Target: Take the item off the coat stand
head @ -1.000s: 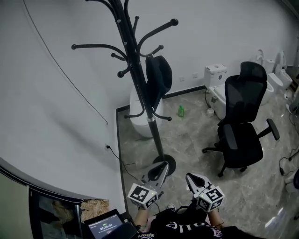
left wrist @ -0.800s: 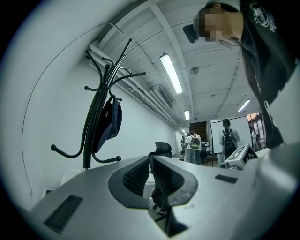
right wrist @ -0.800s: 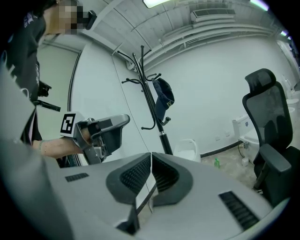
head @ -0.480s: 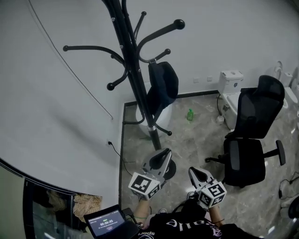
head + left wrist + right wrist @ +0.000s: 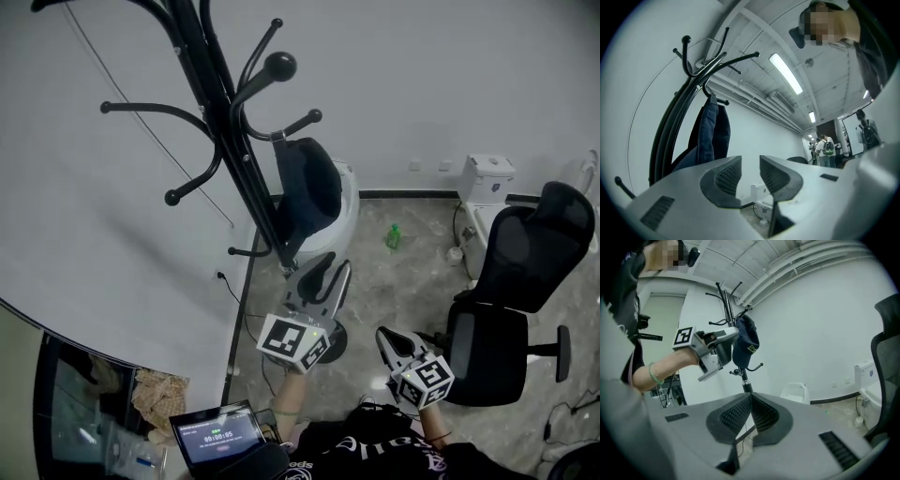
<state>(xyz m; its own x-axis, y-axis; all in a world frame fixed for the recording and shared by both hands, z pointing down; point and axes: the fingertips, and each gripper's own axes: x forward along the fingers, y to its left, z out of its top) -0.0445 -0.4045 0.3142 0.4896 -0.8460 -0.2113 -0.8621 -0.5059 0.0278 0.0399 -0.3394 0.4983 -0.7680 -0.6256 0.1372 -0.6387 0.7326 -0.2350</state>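
Observation:
A dark navy cap (image 5: 305, 192) hangs from a hook of the black coat stand (image 5: 234, 150); it also shows as the cap (image 5: 712, 136) and the cap (image 5: 745, 345). My left gripper (image 5: 330, 273) is raised just below and in front of the cap, apart from it. Its jaws are opening, with a narrow gap and nothing between them in the left gripper view (image 5: 751, 171). My right gripper (image 5: 382, 336) hangs lower to the right, shut and empty (image 5: 751, 401). From the right gripper view the left gripper (image 5: 717, 345) sits beside the cap.
A white rounded bin (image 5: 342, 202) stands behind the stand's pole. A black office chair (image 5: 516, 300) is at the right, a white toilet (image 5: 487, 187) by the wall, a green bottle (image 5: 394, 236) on the floor. A laptop (image 5: 220, 441) sits at the lower left.
The left gripper has risen toward the cap and its jaws have parted. The view has shifted left, and the right gripper stays low and shut.

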